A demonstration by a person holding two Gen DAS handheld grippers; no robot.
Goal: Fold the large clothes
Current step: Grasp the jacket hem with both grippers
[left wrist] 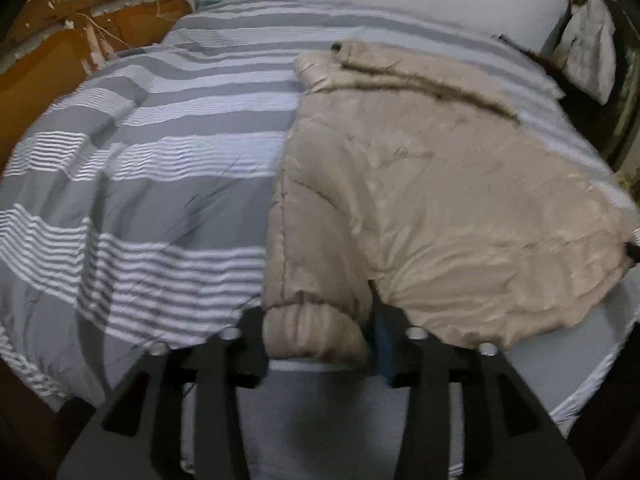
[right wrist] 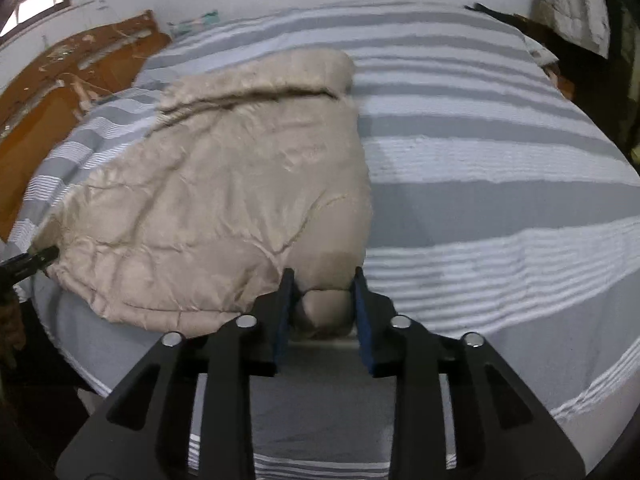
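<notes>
A: Where is the beige padded jacket [left wrist: 420, 200] lying?

B: It is lying flat on the striped bed cover [left wrist: 140, 160], its hem reaching toward the near edge of the bed, with wide bare cover stretching out on either side.

A: And the tools?

B: The left tool [left wrist: 316, 332] is straddling one sleeve cuff [left wrist: 312, 328] at the near edge, fingers spread, not clenched. The right tool [right wrist: 322, 300] is flanking the other cuff [right wrist: 324, 308] with jaws parted, pointing level along the bed. A worn wooden headboard [left wrist: 60, 48] is bounding the left side.
</notes>
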